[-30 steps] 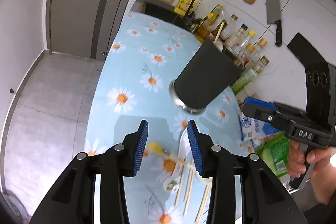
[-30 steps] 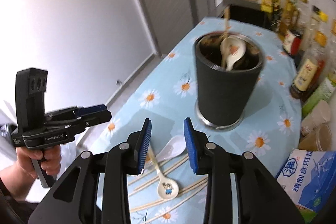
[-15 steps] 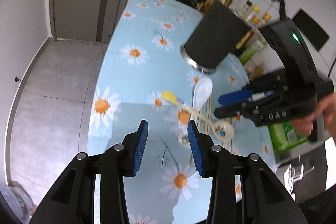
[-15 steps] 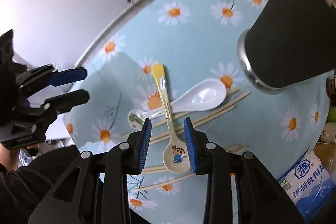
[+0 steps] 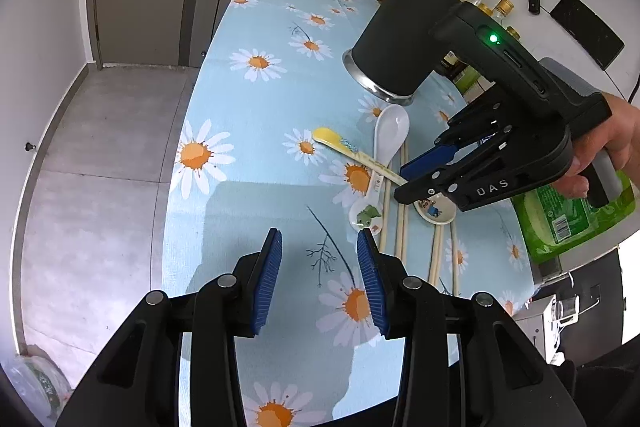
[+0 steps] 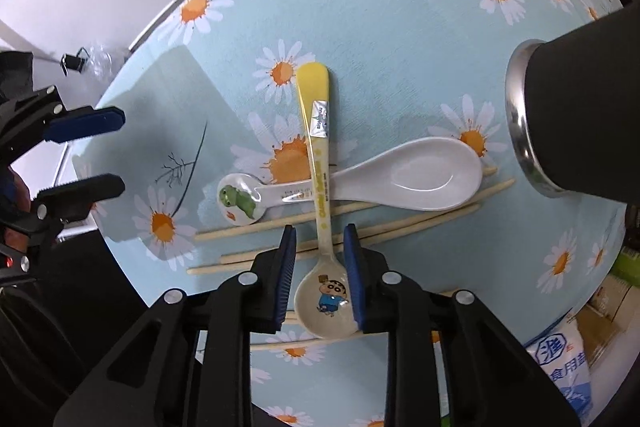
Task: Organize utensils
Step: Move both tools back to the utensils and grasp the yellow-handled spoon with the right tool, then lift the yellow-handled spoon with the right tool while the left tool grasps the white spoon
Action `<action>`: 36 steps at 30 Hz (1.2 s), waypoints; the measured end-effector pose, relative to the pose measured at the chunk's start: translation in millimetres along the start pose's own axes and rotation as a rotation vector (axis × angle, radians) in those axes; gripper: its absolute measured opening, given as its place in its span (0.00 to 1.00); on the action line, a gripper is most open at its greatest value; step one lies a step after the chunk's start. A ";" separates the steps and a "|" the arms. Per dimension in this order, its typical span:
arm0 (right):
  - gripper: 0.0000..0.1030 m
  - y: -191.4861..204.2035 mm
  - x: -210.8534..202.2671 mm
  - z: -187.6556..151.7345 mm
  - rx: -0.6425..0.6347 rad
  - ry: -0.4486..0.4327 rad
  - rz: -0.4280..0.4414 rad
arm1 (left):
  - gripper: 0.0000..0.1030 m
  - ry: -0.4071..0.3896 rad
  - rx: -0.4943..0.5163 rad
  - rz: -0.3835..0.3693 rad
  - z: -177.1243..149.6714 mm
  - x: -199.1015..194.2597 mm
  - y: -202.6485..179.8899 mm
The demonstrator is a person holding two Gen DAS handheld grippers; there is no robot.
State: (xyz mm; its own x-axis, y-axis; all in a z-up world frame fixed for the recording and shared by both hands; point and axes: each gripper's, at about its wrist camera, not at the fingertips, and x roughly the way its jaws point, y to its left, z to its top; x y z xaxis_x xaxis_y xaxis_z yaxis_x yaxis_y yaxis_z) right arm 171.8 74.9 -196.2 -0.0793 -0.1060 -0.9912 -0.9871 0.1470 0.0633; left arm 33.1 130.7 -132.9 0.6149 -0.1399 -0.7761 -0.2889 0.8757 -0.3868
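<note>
on the daisy tablecloth point(image 6: 400, 27) lie two spoons: yellow-handled spoon point(image 6: 320, 187), white spoon point(image 6: 400, 179).

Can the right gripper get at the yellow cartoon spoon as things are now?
Probably yes. The right gripper straddles the yellow cartoon spoon, which lies on top of the white spoon and chopsticks; its jaws have just been closing.

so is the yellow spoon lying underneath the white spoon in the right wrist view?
No, the yellow spoon crosses over the handle of the white spoon, so it lies on top of it.
</note>
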 end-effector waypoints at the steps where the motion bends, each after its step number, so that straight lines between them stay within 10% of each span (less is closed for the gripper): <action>1: 0.24 0.6 0.5 0.3 -0.002 0.008 -0.003 | 0.37 0.001 -0.004 -0.005 -0.2 0.7 0.8; 18: 0.08 35.8 13.4 32.4 -0.083 0.116 -0.066 | 0.36 0.043 0.000 -0.058 4.5 13.9 3.1; 36: 0.08 36.2 -13.5 8.5 0.027 -0.038 -0.017 | 0.36 0.095 0.092 -0.084 34.9 32.6 -11.4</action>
State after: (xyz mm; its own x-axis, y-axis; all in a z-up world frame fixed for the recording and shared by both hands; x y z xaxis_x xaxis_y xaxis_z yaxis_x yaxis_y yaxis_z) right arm 138.3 90.0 -181.5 -0.0565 -0.0717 -0.9958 -0.9841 0.1722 0.0434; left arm 82.1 132.2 -136.4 0.5610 -0.2540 -0.7879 -0.1679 0.8971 -0.4088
